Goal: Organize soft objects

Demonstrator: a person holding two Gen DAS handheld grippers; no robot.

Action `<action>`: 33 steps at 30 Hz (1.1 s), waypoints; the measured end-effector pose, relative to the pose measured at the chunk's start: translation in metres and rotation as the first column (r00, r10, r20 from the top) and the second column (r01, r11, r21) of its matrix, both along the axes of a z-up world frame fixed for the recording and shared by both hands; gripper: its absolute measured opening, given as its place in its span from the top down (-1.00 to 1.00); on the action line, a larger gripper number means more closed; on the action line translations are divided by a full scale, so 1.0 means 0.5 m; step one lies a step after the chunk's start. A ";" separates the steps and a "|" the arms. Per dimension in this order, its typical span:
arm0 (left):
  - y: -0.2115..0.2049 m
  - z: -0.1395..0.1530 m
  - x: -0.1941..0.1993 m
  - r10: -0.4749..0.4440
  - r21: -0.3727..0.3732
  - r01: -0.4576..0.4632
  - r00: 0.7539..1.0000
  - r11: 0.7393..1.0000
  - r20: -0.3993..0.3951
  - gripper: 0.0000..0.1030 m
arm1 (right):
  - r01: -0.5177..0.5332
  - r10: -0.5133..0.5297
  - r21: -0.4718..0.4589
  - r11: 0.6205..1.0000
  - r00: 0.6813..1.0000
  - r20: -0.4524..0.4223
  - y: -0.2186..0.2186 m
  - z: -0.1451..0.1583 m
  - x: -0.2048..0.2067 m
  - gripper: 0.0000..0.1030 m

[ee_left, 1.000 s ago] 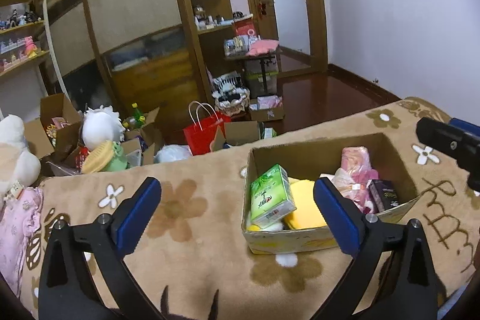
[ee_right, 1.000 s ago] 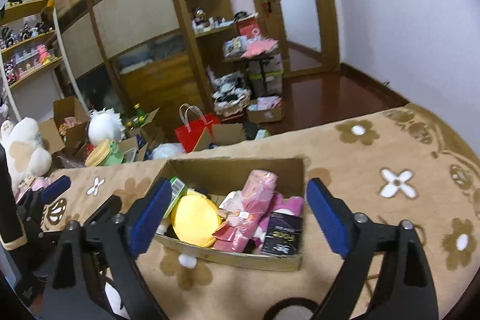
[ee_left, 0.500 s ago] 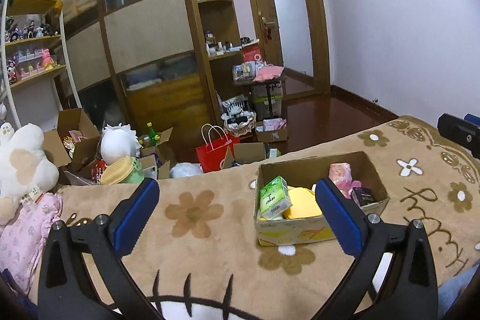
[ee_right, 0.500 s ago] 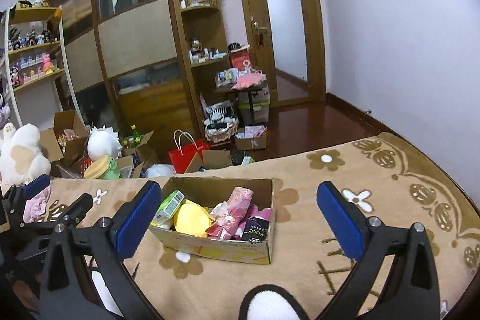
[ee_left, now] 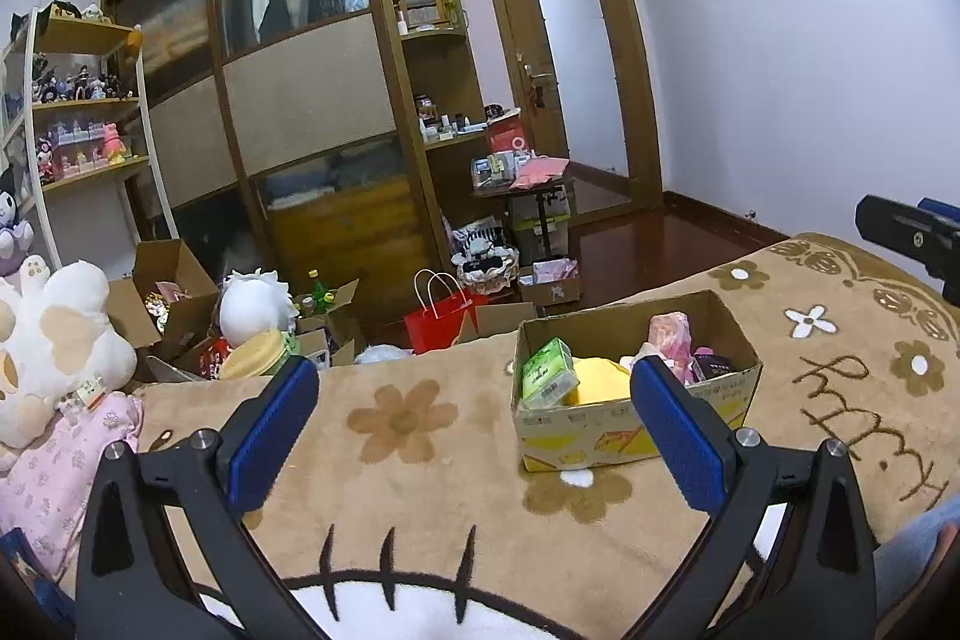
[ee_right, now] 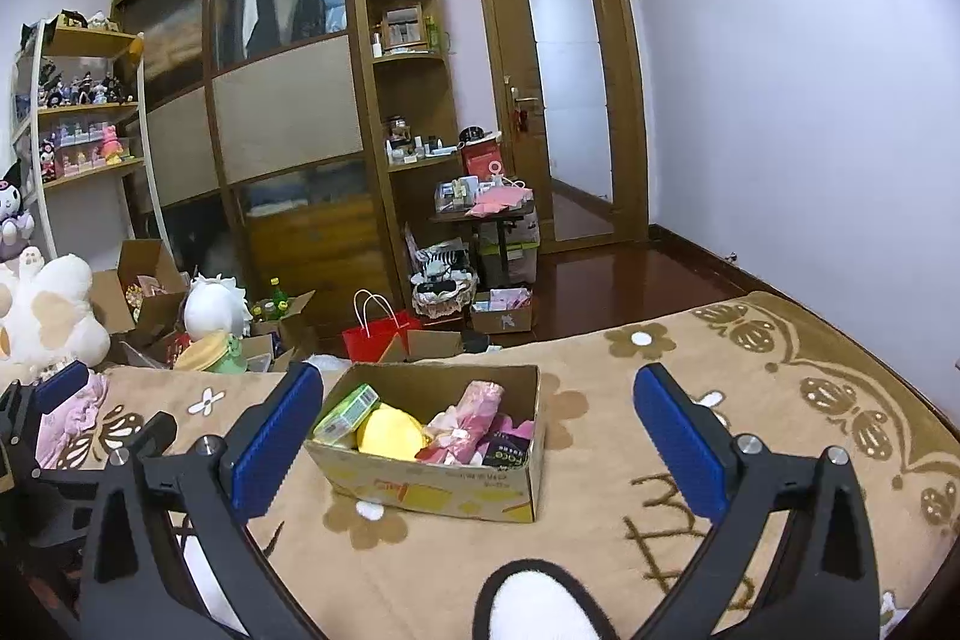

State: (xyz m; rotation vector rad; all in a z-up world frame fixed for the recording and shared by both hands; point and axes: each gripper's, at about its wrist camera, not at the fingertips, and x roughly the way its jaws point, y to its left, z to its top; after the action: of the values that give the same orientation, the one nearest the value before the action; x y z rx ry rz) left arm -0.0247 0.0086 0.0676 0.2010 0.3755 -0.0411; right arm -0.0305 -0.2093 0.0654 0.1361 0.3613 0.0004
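With my left gripper [ee_left: 474, 412] and right gripper [ee_right: 477, 418] both wide apart and empty, I aim squarely over the cardboard box [ee_right: 432, 490] and pinch 1 soft item mid-body.

A cardboard box [ee_left: 636, 424] sits on the blanket [ee_left: 420, 460] covering the bed, with a tissue pack [ee_left: 546, 373] at its left end and a wrapped bundle [ee_right: 474, 415] toward its right. Left of the box, at the bed's edge, lies a plush toy [ee_left: 54, 346]. Behind the bed, a paper bag [ee_left: 441, 319] stands on the floor before the wardrobe [ee_left: 312, 100].

A box of soft things is sitting on the bed.
The open cardboard box [ee_right: 444, 484] is holding a yellow sponge [ee_right: 390, 433], a green tissue pack [ee_right: 347, 412] and pink wrapped bundles [ee_right: 474, 415].
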 end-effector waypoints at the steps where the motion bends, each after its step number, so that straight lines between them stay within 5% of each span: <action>1: 0.003 -0.003 0.003 -0.001 -0.002 0.001 1.000 1.000 0.001 -0.99 | -0.002 0.002 0.000 1.000 1.000 -0.004 0.001 -0.005 0.000 -1.00; 8: 0.020 -0.042 0.017 -0.039 -0.043 0.038 0.999 0.998 -0.021 -0.99 | -0.002 0.002 0.001 1.000 0.998 -0.066 0.005 -0.063 0.017 -1.00; 17: 0.008 -0.081 0.034 -0.036 0.004 0.037 0.998 0.999 -0.045 -0.99 | 0.009 -0.009 0.000 1.000 0.993 -0.116 0.004 -0.109 0.047 -1.00; 33: 0.014 -0.110 0.059 -0.030 -0.012 0.029 0.995 0.999 -0.097 -0.99 | 0.009 -0.009 -0.001 1.000 0.988 -0.152 0.003 -0.125 0.063 -1.00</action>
State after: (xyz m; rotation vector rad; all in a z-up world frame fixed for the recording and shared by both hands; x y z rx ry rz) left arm 0.0051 0.0156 0.0125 0.1942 0.4696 -0.0826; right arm 0.0011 -0.2076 0.0027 0.1380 0.5128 -0.0187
